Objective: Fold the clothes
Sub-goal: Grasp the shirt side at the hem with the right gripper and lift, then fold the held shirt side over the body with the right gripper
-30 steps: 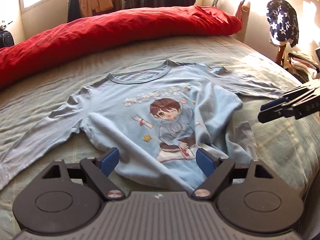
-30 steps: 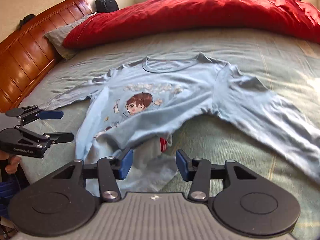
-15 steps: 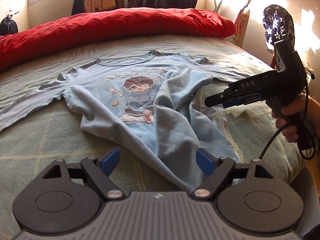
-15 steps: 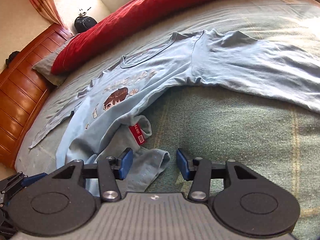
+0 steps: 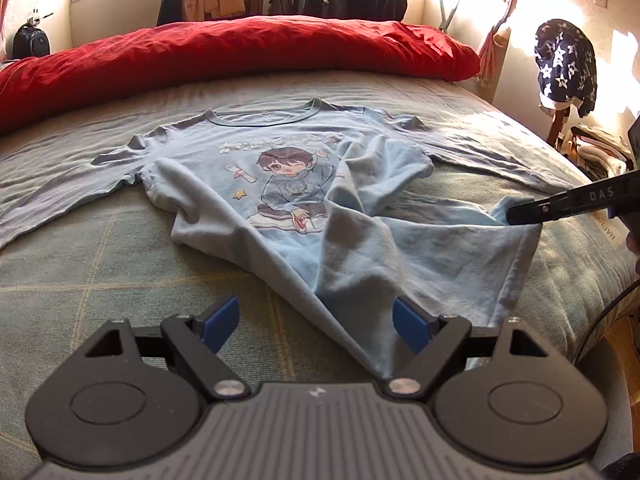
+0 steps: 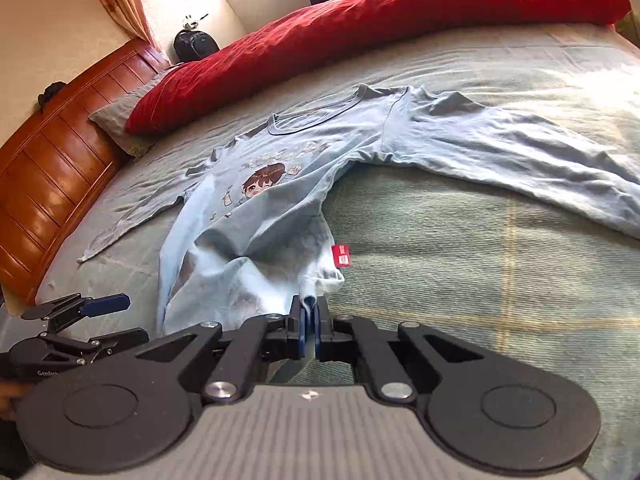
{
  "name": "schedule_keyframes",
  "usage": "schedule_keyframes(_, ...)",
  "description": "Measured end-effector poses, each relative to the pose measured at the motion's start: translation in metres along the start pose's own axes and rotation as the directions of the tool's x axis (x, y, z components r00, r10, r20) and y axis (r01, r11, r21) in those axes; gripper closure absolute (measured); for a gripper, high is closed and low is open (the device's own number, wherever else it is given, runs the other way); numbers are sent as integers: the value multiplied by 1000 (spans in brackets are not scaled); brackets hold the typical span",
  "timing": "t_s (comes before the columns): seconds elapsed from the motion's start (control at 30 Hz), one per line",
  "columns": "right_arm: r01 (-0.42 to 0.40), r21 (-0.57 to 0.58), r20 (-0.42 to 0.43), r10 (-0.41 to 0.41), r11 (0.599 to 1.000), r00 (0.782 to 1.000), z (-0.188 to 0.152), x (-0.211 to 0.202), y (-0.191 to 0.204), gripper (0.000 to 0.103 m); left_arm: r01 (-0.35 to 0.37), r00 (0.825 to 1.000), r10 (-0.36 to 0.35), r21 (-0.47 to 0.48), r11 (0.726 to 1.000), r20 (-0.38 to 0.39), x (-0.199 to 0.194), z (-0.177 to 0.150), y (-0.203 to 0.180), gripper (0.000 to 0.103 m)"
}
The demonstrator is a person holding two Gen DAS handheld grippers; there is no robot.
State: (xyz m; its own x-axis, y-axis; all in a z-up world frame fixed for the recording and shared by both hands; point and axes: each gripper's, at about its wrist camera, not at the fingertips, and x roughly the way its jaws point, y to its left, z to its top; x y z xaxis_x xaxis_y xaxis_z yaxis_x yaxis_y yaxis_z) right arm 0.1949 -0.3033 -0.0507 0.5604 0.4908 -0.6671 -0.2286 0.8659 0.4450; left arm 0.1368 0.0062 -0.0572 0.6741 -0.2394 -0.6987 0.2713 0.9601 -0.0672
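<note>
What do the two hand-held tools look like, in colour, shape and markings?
Both tools, left and right, are black, with round discs, grey ribbed bodies and blue pads. The right tool carries white letters "DAS"; a thin black cable hangs under it.

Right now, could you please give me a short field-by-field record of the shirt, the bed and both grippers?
garment: light blue long-sleeved shirt, cartoon print facing up
shirt state: sleeves spread out, lower part bunched and rumpled
surface: bed with green checked cover
right gripper: just closed, pinching the hem corner
left gripper: open, shirt fabric lying between its fingers, not clamped
behind the shirt: red duvet
fold progress: none visible yet
</note>
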Motion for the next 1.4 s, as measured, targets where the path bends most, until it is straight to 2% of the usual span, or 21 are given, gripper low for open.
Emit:
schedule_keyframes(0.13, 65, -5, -21, -65, 998, 998, -9, -18, -8, 99, 7, 1000, -7, 18, 1000, -1, -4, -3, -8, 19)
schedule_keyframes(0.43, 117, -30, -75, -119, 993, 990, -34, -37, -8, 97, -10, 1000, 10, 29, 1000, -14, -12, -7, -9, 18)
schedule_keyframes(0.47, 128, -43, -77, -132, 991, 988, -36, -39, -5, 96, -11, 1000, 11, 30, 1000, -17, -12, -7, -9, 18)
schedule_keyframes(0.53, 164, -80, -65, -170, 983, 983, -38, -44, 3, 84, -13, 1000, 14, 31, 999, -27, -11, -7, -8, 18)
schedule_keyframes(0.67, 242, -175, -5, -246, 954, 969, -38, -56, 26, 82, -31, 999, 33, 46, 998, -41, -10, -10, -6, 18)
schedule_keyframes(0.77, 194, -262, 12, -198, 945, 980, -36, -52, 56, 77, -48, 998, 51, 56, 997, -46, -11, -12, -1, 18)
schedule_keyframes(0.87, 145, -349, 21, -147, 926, 989, -33, -47, 85, 69, -74, 996, 78, 82, 994, -49, -13, -13, 7, 18)
schedule_keyframes(0.97, 68, -449, -26, -89, 891, 996, -35, -19, 123, 69, -108, 992, 114, 113, 988, -55, -16, -14, 17, 18)
schedule_keyframes(1.07, 16, -548, -71, -66, 836, 995, -40, 14, 161, 69, -134, 988, 143, 133, 982, -56, -21, -17, 24, 17)
schedule_keyframes(1.17, -1, -608, -97, -73, 794, 993, -49, 43, 186, 62, -145, 987, 152, 126, 981, -53, -26, -20, 32, 16)
schedule_keyframes(1.3, 51, -679, -89, -152, 732, 984, -62, 70, 200, 61, -156, 985, 162, 103, 982, -51, -32, -25, 42, 15)
schedule_keyframes(1.37, 90, -729, -62, -197, 678, 979, -67, 75, 202, 70, -157, 985, 162, 89, 984, -51, -32, -27, 46, 15)
schedule_keyframes(1.4, 109, -753, -47, -218, 649, 975, -69, 78, 202, 94, -156, 986, 161, 83, 984, -51, -32, -28, 47, 15)
